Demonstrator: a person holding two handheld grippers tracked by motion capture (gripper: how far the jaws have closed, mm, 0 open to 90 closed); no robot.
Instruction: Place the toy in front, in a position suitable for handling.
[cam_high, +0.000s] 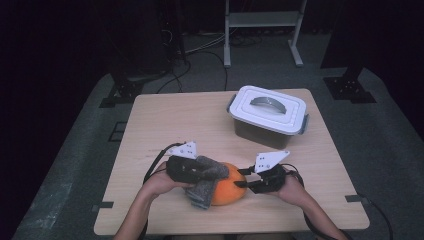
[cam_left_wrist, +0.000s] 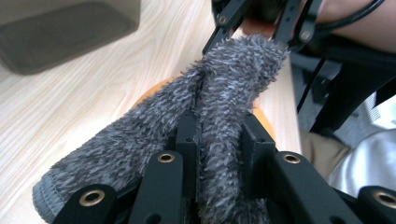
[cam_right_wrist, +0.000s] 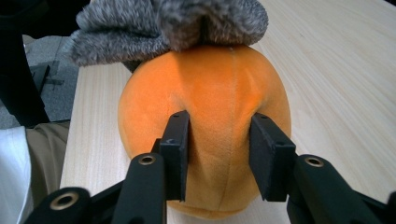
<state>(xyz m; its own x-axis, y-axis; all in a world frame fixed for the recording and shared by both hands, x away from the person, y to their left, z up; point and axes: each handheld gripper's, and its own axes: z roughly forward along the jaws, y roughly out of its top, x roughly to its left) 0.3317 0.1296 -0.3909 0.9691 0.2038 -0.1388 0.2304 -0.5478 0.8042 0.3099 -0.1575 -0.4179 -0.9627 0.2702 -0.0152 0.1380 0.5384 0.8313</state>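
High view: fixed above the near edge of the table (cam_high: 165, 115), facing forward and down, far enough to take in the whole top. Left gripper view: rides low, close up, facing along the grey fuzzy cloth (cam_left_wrist: 219, 93). Right gripper view: close up, facing the orange plush ball (cam_right_wrist: 205, 112). All three views share cloth, ball and tabletop.

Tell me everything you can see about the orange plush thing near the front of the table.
The orange plush ball is a rounded, soft velvety toy with faint seams running over its surface. It rests on the wooden table near the front edge. A fuzzy grey cloth, clamped in the left gripper, drapes over its top. The right gripper pinches a fold of its orange fabric between two black jaws, denting the plush there.
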